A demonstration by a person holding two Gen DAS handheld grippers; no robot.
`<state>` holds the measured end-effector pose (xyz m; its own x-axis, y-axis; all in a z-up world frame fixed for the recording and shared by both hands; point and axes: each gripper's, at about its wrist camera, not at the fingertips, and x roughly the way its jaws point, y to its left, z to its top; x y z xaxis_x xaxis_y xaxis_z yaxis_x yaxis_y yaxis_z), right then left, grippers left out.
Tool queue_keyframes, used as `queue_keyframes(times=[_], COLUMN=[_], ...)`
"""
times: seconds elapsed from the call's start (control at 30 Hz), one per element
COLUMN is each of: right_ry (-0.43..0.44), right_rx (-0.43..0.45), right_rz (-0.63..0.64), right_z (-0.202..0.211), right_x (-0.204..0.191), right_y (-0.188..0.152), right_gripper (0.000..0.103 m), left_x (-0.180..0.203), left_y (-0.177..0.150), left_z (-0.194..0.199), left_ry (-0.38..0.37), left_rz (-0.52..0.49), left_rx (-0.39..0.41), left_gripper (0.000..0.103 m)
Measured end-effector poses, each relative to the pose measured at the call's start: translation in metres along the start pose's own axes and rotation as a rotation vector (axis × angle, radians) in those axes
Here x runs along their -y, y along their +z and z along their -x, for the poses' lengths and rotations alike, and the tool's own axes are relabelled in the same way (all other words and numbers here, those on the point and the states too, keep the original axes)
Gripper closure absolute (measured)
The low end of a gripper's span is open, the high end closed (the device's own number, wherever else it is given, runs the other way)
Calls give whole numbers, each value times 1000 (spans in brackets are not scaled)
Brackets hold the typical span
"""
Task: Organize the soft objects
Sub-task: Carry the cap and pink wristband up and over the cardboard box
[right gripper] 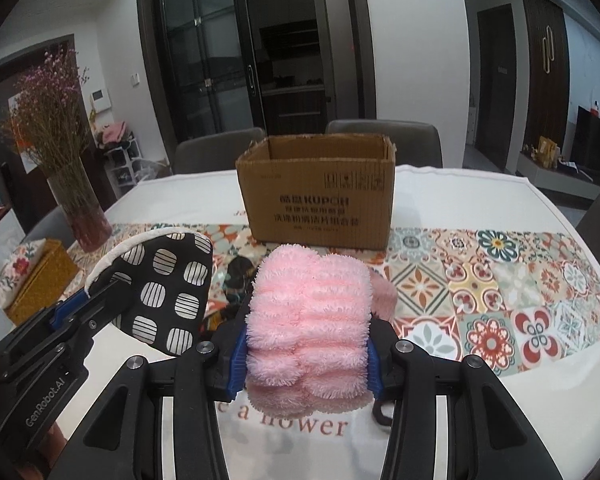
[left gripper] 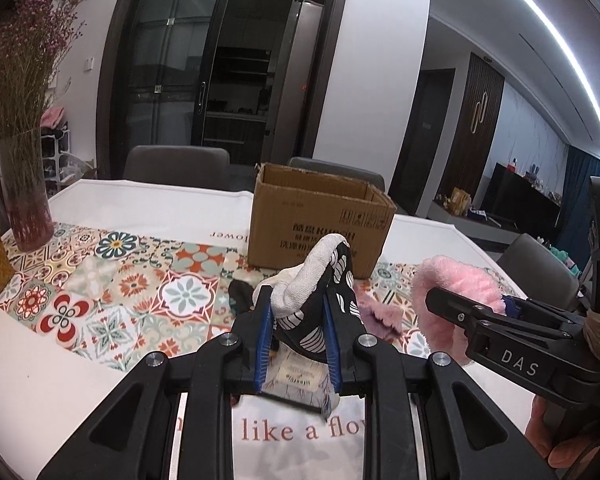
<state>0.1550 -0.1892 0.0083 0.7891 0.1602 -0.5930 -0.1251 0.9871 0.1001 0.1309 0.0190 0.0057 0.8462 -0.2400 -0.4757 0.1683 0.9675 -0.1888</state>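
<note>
Grippers both held cloth: our left gripper [left gripper: 298, 312] clamped the black patterned mitt [left gripper: 324, 300], our right gripper [right gripper: 306, 344] squeezed the pink fluffy cloth [right gripper: 310, 312], both above the table [right gripper: 500, 200] before the cardboard box [right gripper: 316, 200].

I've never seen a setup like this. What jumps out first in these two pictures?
A fluffy pink cloth fills the middle of the right view, squeezed in the right tongs. Beside it, the left tongs pinch a black-and-white patterned mitt with a white lining. Behind both, an open cardboard box stands on the tiled tablecloth.
</note>
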Motion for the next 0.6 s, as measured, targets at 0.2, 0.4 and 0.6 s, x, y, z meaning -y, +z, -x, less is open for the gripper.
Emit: queue_keyframes(times=[0.2,0.4,0.6], right_ry=[-10,-15,-18], right_rx=[64,103,138], right_rz=[11,6,4], right_z=[6,8,4], right_x=[-1,1,3], right_y=[19,38,62], right_gripper=[57,57,57], left_x=[1,3,3], left_y=[19,37,59], left_z=[-6,-12,-18], left_ry=[-4,-13,-17], left_rz=[-4,-10,-16], left_rx=[49,91,143], left_gripper=[79,79,79])
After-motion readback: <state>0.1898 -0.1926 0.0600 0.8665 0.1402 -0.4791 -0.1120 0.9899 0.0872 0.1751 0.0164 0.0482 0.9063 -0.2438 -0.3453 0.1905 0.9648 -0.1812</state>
